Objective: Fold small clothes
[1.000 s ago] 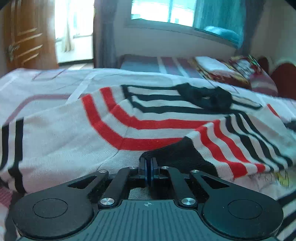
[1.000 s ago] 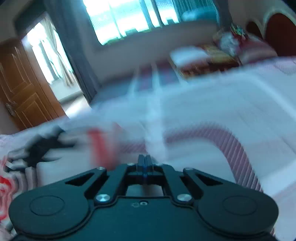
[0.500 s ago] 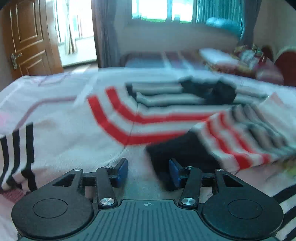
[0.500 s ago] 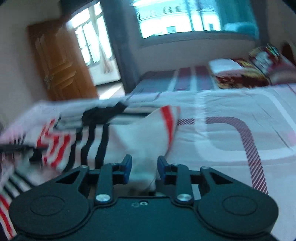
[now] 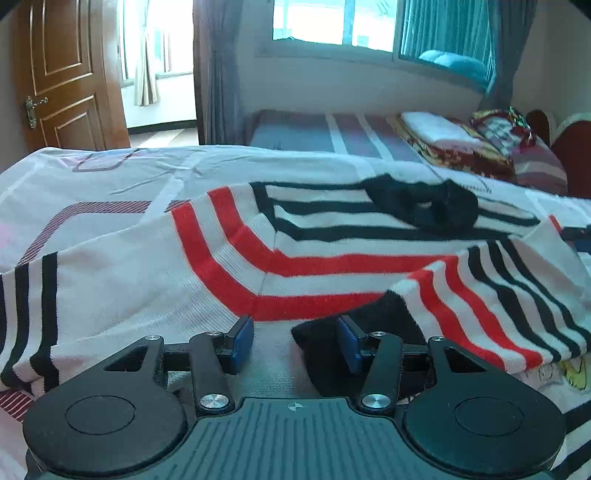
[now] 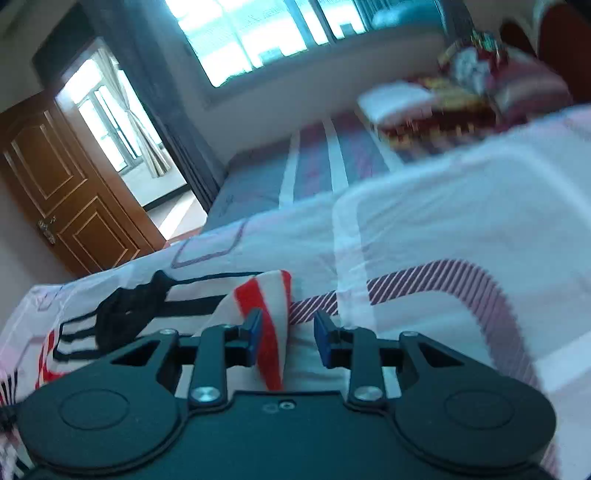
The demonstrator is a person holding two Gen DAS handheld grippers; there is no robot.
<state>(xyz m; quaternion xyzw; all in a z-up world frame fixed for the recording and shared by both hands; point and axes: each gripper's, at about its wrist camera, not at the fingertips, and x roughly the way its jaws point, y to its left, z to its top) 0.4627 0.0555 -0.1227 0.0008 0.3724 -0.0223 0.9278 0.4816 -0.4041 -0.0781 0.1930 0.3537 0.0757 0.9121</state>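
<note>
Both tools, clamped shut a second ago, now stand parted; the left tool [image 5: 295, 339] hangs open over a black cuff, gripping nothing; the right tool [image 6: 287, 338] is opening, a red-striped fold loose between its pads; the striped sweater [image 5: 258, 258] lies across the bed [image 5: 110, 177], long axis side to side, collar [image 5: 424, 206] away; beyond, a second bed [image 5: 314, 129], door [image 5: 62, 74], window [image 5: 332, 22].
</note>
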